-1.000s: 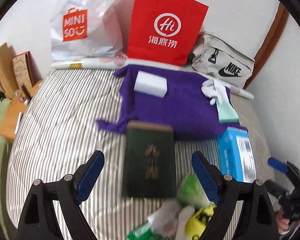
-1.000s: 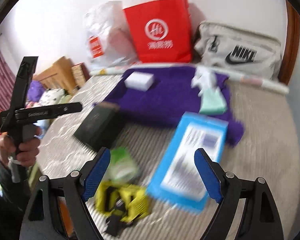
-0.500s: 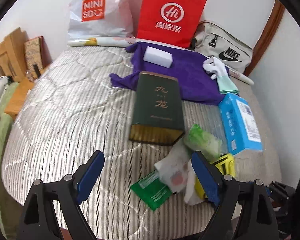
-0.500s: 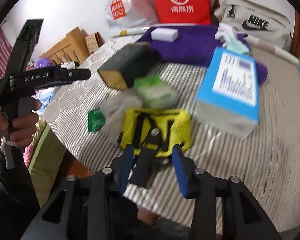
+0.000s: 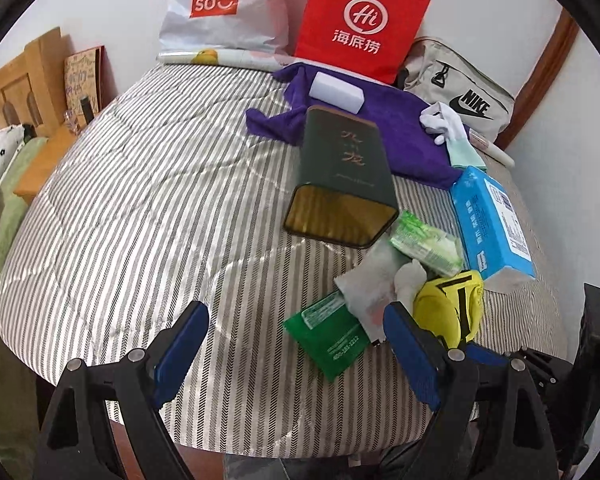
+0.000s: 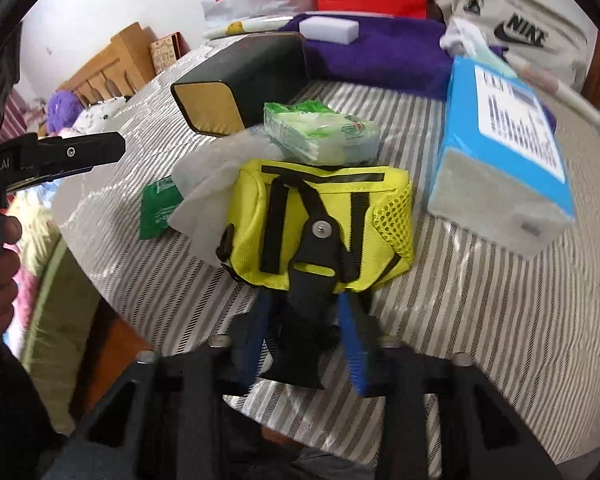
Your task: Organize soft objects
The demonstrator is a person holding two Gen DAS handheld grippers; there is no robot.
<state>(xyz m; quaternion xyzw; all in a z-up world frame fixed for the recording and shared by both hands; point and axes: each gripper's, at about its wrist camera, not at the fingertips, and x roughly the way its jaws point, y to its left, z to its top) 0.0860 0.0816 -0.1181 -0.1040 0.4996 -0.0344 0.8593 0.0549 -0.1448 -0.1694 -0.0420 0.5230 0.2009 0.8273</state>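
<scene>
At the near edge of the striped quilt (image 5: 148,208) lies the yellow nylon pouch (image 6: 320,216), mesh-sided, black-strapped | right gripper (image 6: 304,332) clenched on its black strap tab (image 6: 306,312) | left gripper (image 5: 292,344) spread wide, holding nothing | crinkly green tissue pack (image 6: 320,132) touching behind | boxy dark tin (image 5: 340,176) beyond.

Grey-and-white striped quilt (image 5: 148,200). On it: a dark green tin (image 5: 344,176) with gold lettering, a purple cloth (image 5: 400,124) behind the tin, a blue tissue pack (image 5: 488,220), and a neon-yellow pouch (image 6: 324,224) with black straps. Red paper bag (image 5: 360,20) with white logo.
</scene>
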